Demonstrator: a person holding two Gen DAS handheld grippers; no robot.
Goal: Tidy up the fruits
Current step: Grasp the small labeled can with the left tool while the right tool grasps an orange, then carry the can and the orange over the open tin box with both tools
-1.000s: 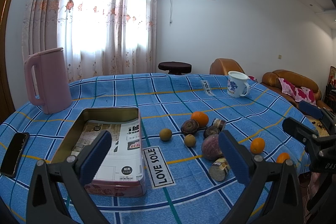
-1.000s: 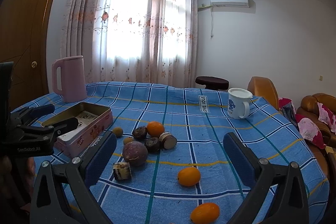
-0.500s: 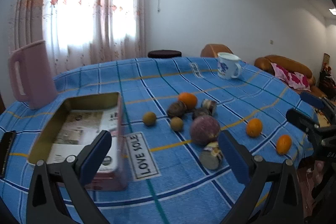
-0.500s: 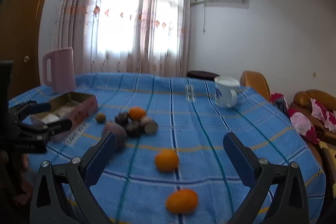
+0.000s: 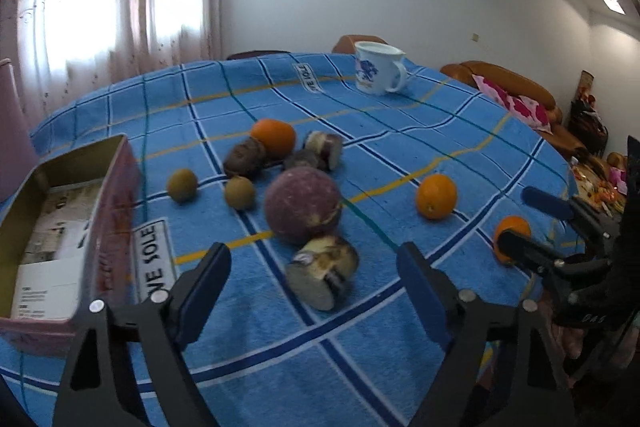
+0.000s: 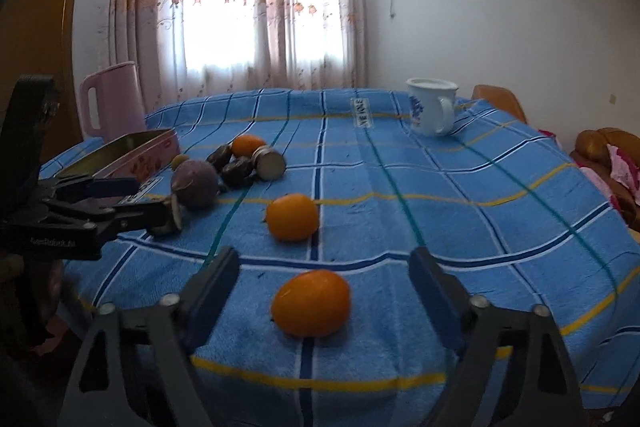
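Fruit lies on a blue checked tablecloth. In the left wrist view my left gripper is open, with a cut purple tuber piece between its fingers and a round purple fruit just beyond. Further off lie two small brown fruits, dark pieces and an orange. In the right wrist view my right gripper is open around a near orange; another orange lies behind it. An open pink tin stands at the left.
A white mug stands at the far side. A pink kettle stands behind the tin. The table's front edge is close under both grippers. A sofa sits to the right.
Both grippers have moved forward and down toward the table. The tuber piece now sits between the left fingers and the near orange between the right fingers.
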